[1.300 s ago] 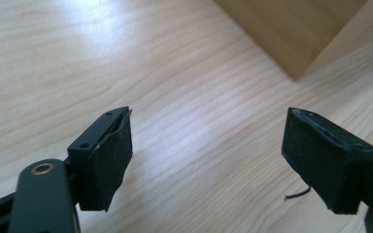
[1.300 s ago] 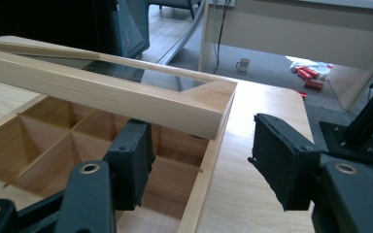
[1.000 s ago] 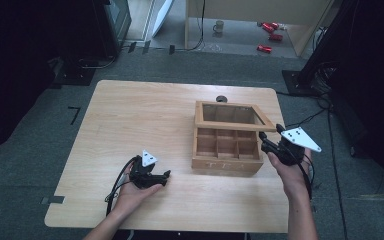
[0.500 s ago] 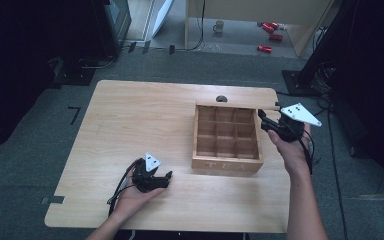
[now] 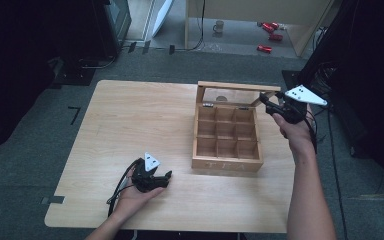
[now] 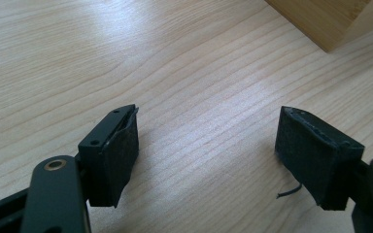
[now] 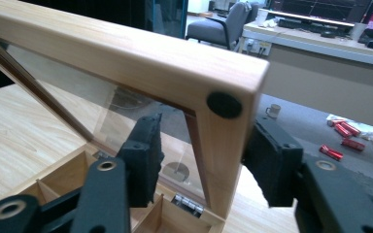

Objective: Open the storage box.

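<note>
Wooden lid (image 7: 126, 53) sits between my right tongs (image 7: 201, 160), barely clamped; I'd lift slowly. Left tongs (image 6: 206, 155) rest apart, empty.

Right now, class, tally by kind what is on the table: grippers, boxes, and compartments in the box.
Grippers: 2 (left gripper, right gripper)
Wooden tea box: 1
Compartments: 9
Total: 12

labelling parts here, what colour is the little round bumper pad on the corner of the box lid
Black. The round pad sits on the pale wooden lid corner, clearest in the right gripper view.
</note>
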`<state>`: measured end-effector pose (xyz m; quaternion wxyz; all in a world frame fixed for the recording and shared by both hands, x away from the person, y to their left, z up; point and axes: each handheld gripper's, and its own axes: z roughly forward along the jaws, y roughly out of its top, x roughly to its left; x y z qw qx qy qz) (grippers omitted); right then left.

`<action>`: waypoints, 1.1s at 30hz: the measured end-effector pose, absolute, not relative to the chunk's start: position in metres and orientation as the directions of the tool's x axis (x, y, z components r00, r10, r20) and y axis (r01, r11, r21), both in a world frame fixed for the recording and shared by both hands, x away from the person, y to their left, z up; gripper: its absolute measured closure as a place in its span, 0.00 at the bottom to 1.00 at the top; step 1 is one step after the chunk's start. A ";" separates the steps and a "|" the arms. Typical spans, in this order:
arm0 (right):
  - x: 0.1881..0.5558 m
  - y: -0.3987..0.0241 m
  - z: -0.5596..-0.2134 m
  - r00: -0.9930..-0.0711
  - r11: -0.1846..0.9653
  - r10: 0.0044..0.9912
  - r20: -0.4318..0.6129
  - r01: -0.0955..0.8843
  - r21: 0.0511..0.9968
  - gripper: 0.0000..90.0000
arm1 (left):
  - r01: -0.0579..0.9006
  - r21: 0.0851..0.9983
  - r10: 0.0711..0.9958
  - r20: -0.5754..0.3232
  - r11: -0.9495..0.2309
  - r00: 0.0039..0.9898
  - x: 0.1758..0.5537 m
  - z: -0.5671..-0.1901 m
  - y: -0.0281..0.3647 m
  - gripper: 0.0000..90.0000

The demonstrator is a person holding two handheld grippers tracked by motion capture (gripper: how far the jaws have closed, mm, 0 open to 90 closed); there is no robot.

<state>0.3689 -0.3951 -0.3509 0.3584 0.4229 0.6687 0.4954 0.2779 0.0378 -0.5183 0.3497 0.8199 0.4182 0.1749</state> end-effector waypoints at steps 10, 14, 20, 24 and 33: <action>0.386 -0.404 -0.340 -0.422 0.153 0.906 -0.036 0.247 0.957 0.63 | 0.566 0.722 0.811 -0.014 -0.397 0.586 0.278 -0.518 0.038 0.28; 0.400 -0.409 -0.337 -0.419 0.104 0.908 0.014 0.258 0.961 0.64 | 0.568 0.723 0.811 -0.017 -0.394 0.584 0.279 -0.518 0.038 0.28; 0.424 -0.409 -0.332 -0.374 0.045 0.925 0.067 0.284 0.958 0.67 | 0.571 0.723 0.812 -0.025 -0.388 0.583 0.280 -0.518 0.038 0.28; 0.440 -0.412 -0.331 -0.316 -0.009 0.942 0.112 0.308 0.951 0.74 | 0.573 0.724 0.812 -0.030 -0.384 0.583 0.280 -0.518 0.039 0.27; 0.468 -0.415 -0.336 -0.242 -0.086 0.954 0.177 0.345 0.935 0.74 | 0.570 0.722 0.812 -0.019 -0.393 0.584 0.279 -0.518 0.038 0.27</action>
